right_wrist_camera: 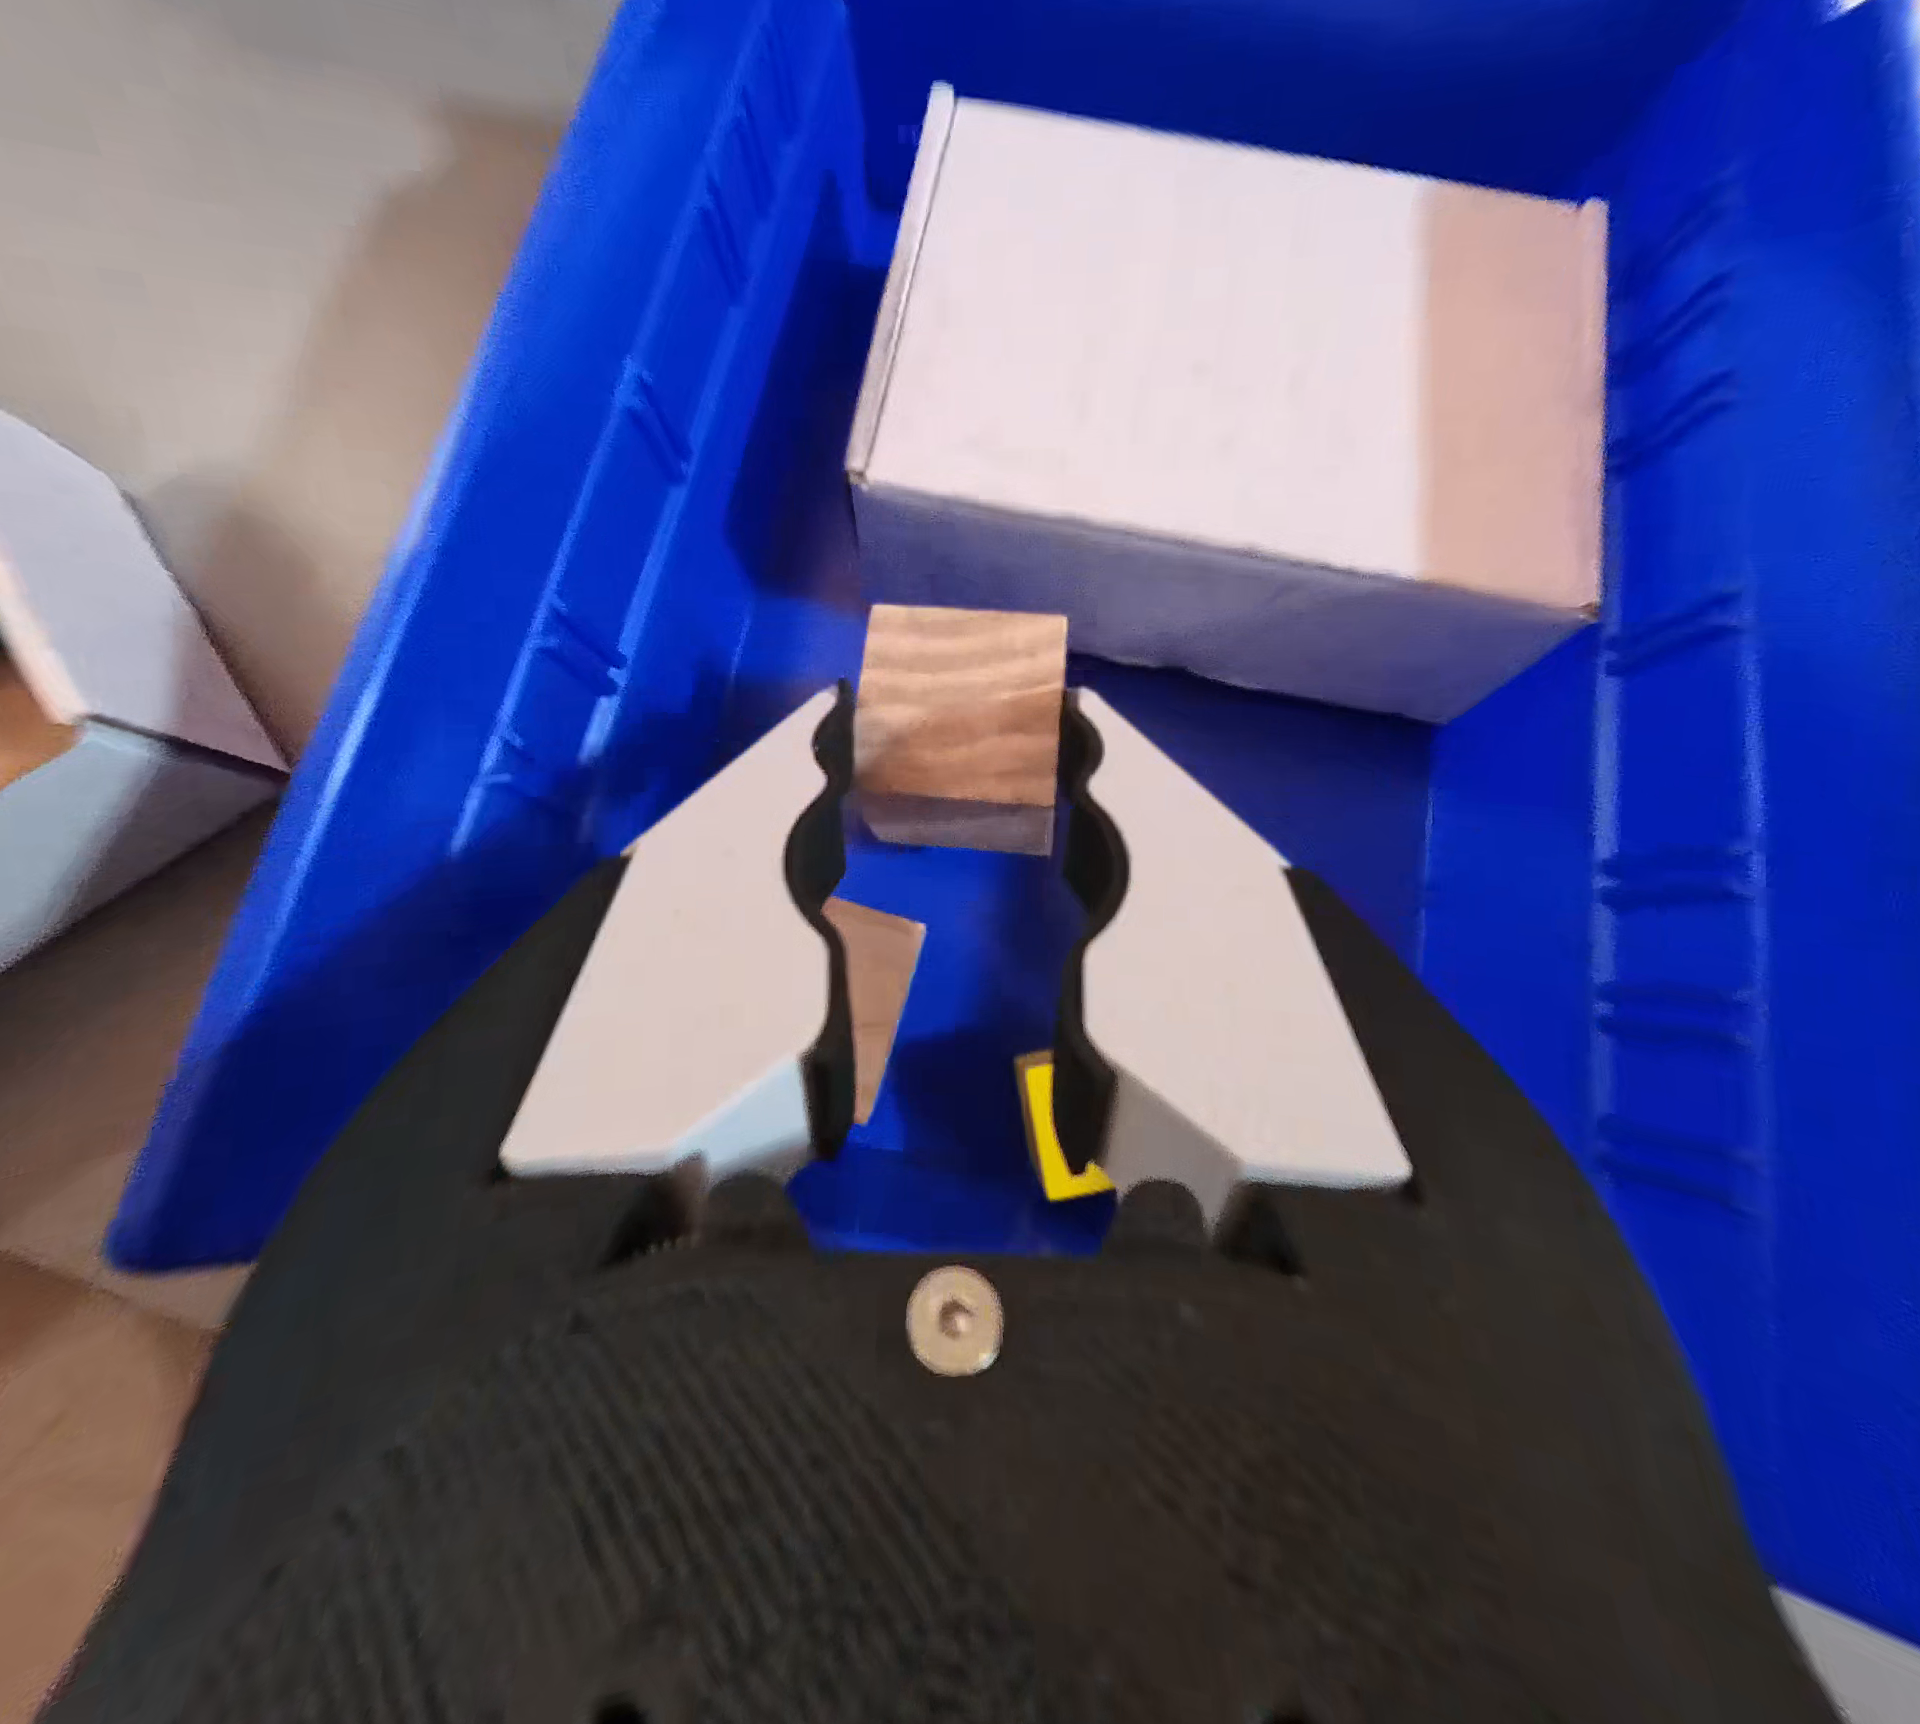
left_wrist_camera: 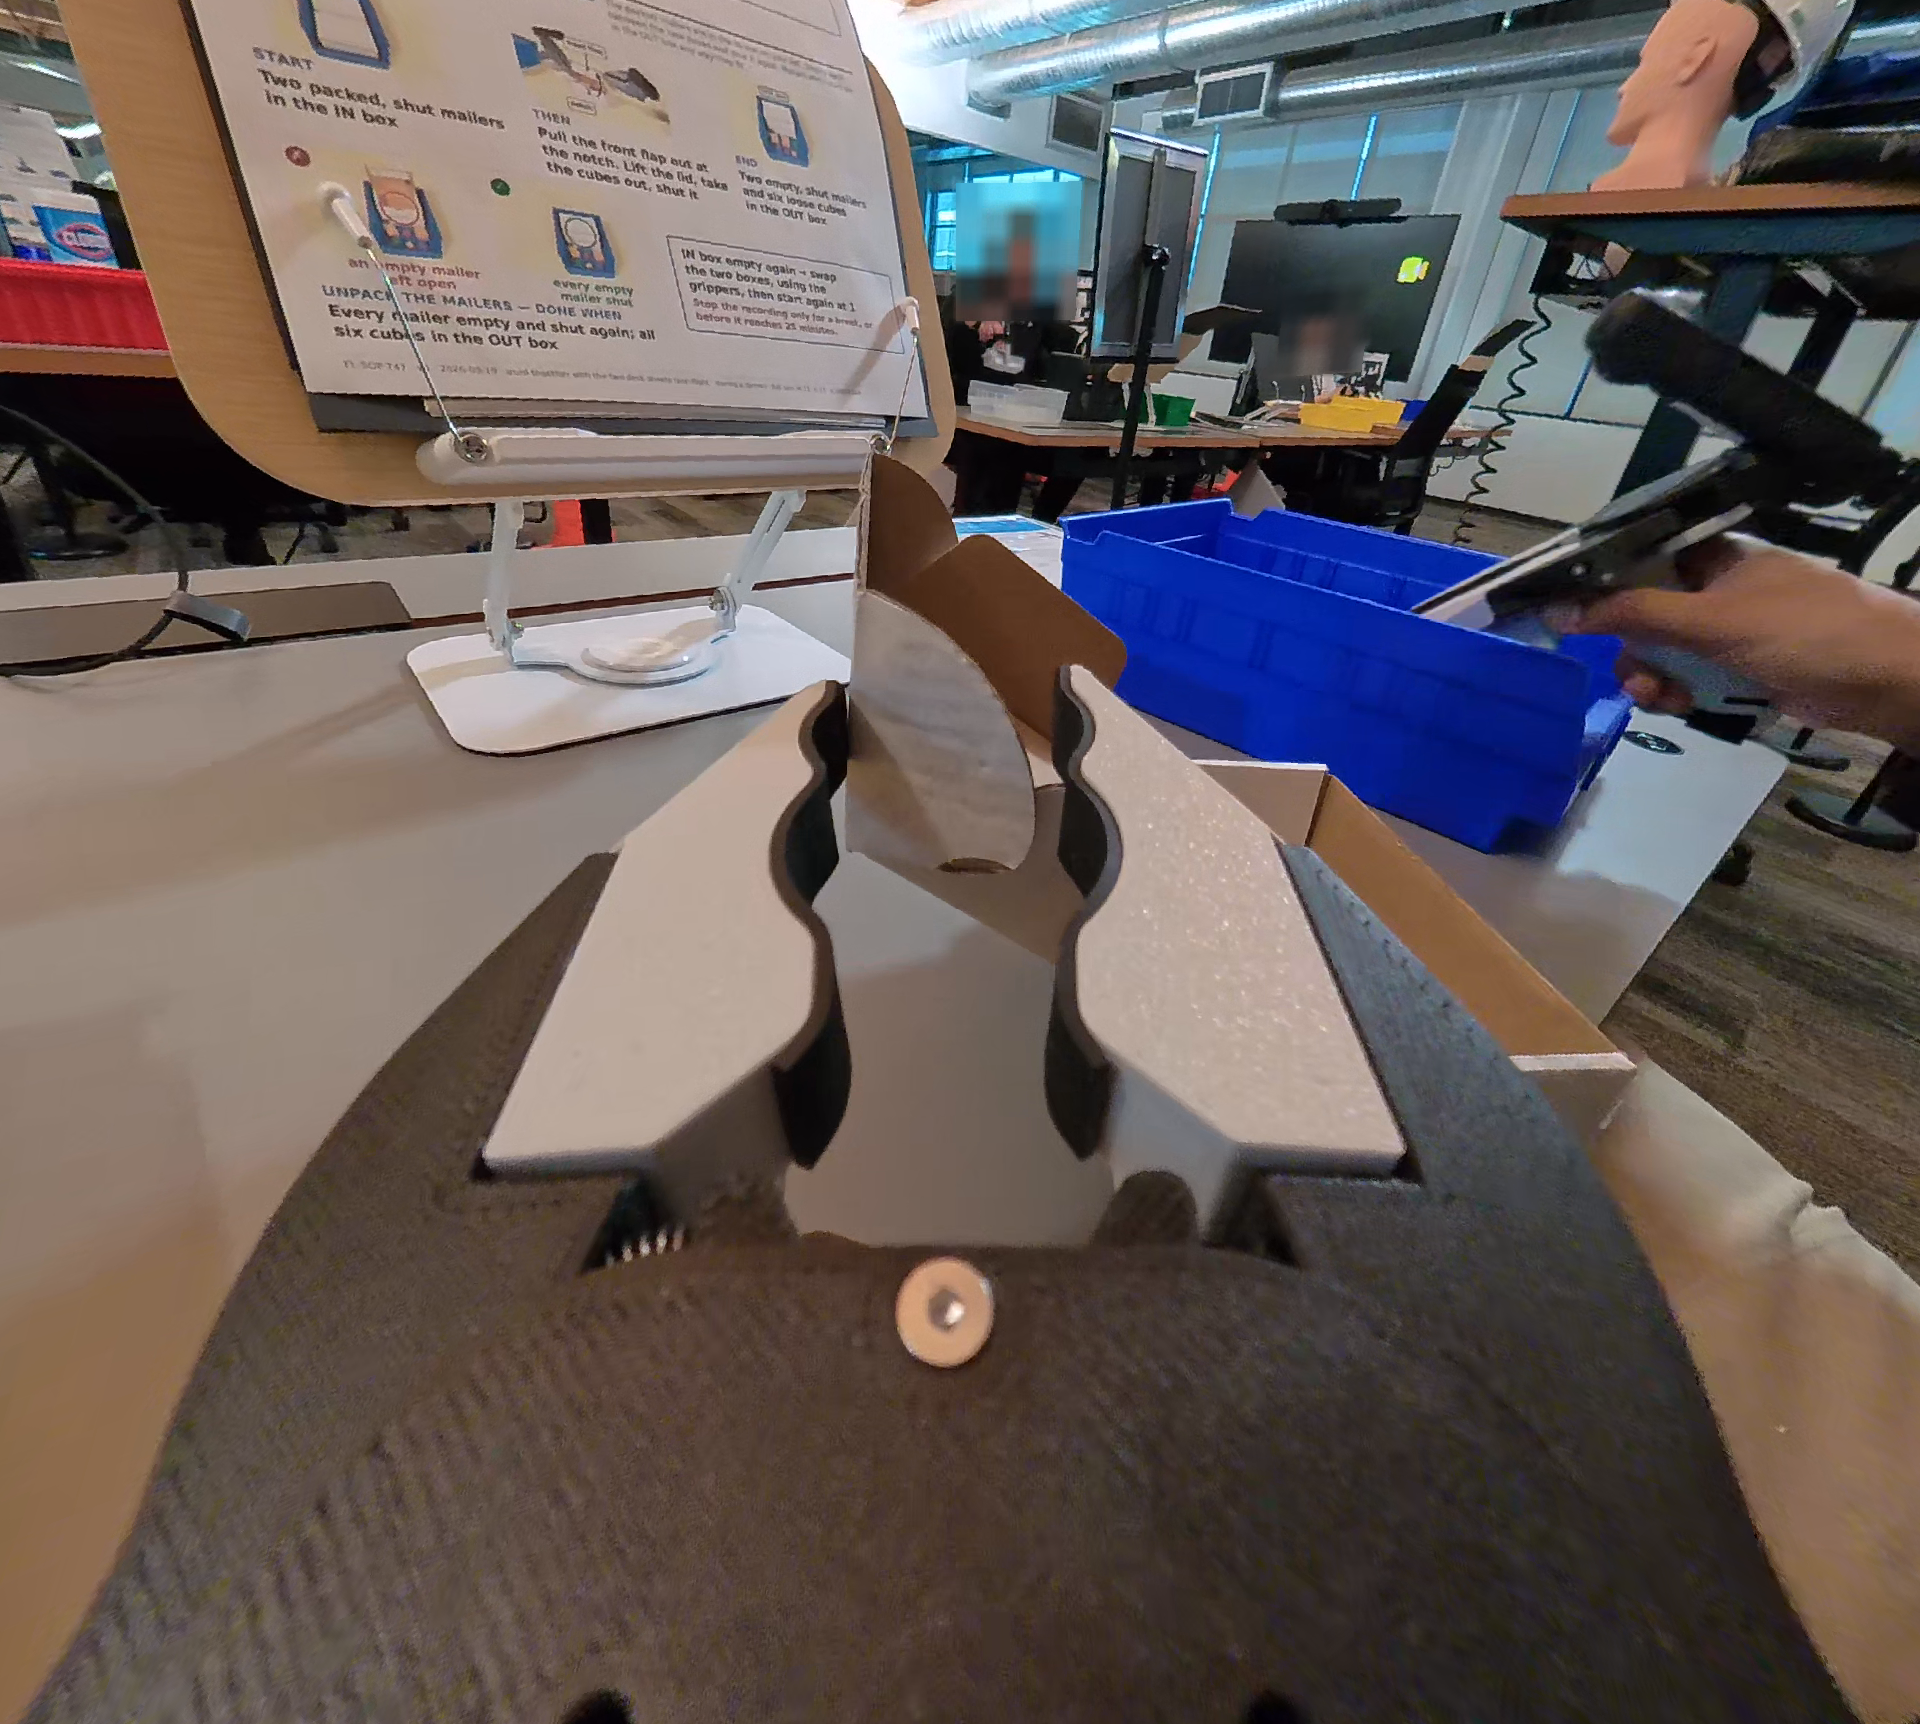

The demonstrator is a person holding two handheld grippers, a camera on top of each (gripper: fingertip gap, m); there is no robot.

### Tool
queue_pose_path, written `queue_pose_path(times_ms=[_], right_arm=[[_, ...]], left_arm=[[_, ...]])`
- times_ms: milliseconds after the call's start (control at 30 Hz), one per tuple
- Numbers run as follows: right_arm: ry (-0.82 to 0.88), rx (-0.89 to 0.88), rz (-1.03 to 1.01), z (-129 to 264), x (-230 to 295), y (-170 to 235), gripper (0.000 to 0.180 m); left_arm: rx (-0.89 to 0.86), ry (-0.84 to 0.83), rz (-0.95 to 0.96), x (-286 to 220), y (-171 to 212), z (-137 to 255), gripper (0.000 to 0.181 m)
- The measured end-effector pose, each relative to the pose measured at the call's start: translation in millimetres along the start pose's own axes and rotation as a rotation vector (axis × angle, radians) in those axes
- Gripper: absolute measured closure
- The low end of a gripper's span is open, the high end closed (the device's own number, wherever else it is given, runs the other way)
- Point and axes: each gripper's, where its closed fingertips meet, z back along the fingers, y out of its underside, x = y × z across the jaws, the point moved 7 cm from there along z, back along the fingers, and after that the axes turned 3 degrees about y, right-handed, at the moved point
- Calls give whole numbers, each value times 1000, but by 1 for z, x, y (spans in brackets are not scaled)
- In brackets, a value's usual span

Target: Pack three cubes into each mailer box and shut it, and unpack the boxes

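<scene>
My left gripper (left_wrist_camera: 951,718) is over an open white mailer box (left_wrist_camera: 1434,926) with a brown inside. Its jaws stand apart around the box's rounded side flap (left_wrist_camera: 935,781), which faces the camera; I see no clamping. The inside of the box is mostly hidden behind the gripper. My right gripper (right_wrist_camera: 961,718) is shut on a small wooden cube (right_wrist_camera: 961,718) and holds it inside the blue bin (right_wrist_camera: 623,531). A shut white mailer box (right_wrist_camera: 1226,386) lies at the bin's far end. Another wooden cube (right_wrist_camera: 878,999) and a yellow piece (right_wrist_camera: 1049,1144) lie on the bin floor below.
A stand with an instruction sheet (left_wrist_camera: 540,116) and its white base (left_wrist_camera: 623,687) are at the back left. The blue bin (left_wrist_camera: 1299,656) sits to the right, with a hand holding the right gripper (left_wrist_camera: 1475,604) over it. The table edge (left_wrist_camera: 1662,905) runs just beyond the bin.
</scene>
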Motion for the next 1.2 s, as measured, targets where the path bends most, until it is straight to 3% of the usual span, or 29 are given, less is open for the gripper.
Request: queue_pose_path(times_ms=[333,433,500,600,700,767,867,967,1100,1200], right_arm=[[7,71,-10,-14,14,6,141],[2,84,-6,-11,13,6,122],[16,28,-8,-1,11,-3,112],[5,-167,7,33,24,-34,114],[-111,-367,96,76,68,-68,125],[-245,-391,185,90,113,-77,125],[-378,-288,318,72,179,-66,126],[-350,-206,449,28,220,-40,144],[-343,-17,499,-14,242,-16,129],[-365,63,462,-26,245,-9,137]], left_arm=[[5,6,8,3,2,0,143],[4,8,2,2,2,0,143],[3,9,-1,1,1,0,143],[5,9,-1,1,2,0,143],[4,10,-3,0,2,0,143],[5,12,-3,0,2,-1,143],[6,14,-5,-1,2,-1,143],[5,18,-17,-2,2,0,143],[3,22,-37,-2,2,-1,143],[2,27,-31,-1,2,-2,143]])
